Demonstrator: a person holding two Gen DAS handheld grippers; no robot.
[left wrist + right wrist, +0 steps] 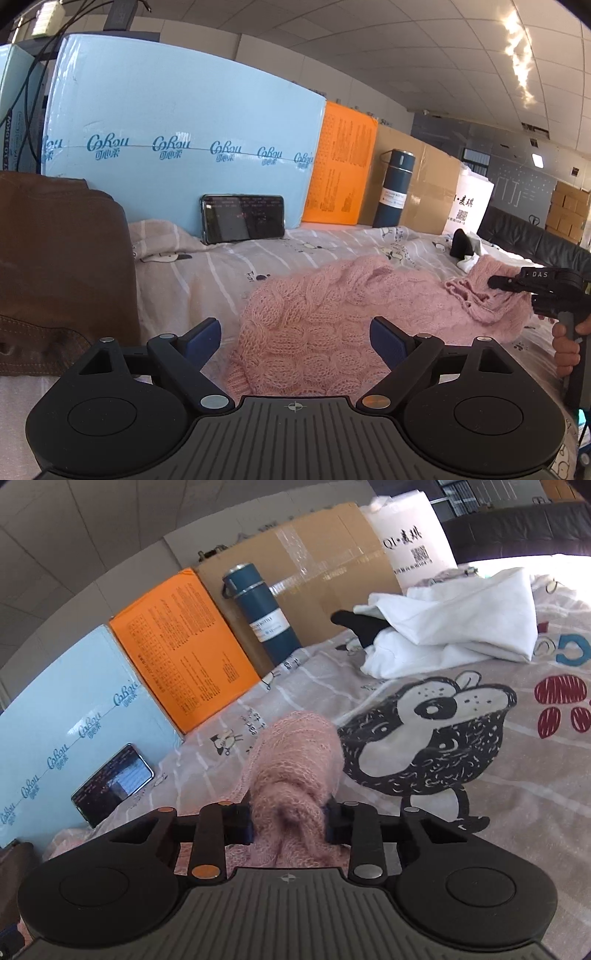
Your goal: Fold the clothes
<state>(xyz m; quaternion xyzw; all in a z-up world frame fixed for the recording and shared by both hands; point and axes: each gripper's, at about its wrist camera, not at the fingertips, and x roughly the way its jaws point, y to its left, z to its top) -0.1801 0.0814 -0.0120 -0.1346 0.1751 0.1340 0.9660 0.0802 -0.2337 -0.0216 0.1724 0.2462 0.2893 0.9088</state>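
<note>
A pink cable-knit sweater (325, 314) lies crumpled on the cartoon-print bed sheet (207, 280). My left gripper (295, 338) is open, its blue-padded fingers standing on either side of the sweater's near edge, holding nothing. My right gripper (290, 821) is shut on a bunched part of the pink sweater (295, 760), lifted a little off the sheet (517, 775). In the left wrist view the right gripper (496, 282) shows at the far right, clamped on the sweater's far end.
A brown garment (62, 266) lies at the left. A phone (242, 218) leans on a light blue box (177, 122). Orange box (343, 166), blue flask (395, 188) and cardboard boxes line the back. White clothes (454, 616) and a black sock (364, 626) lie beyond.
</note>
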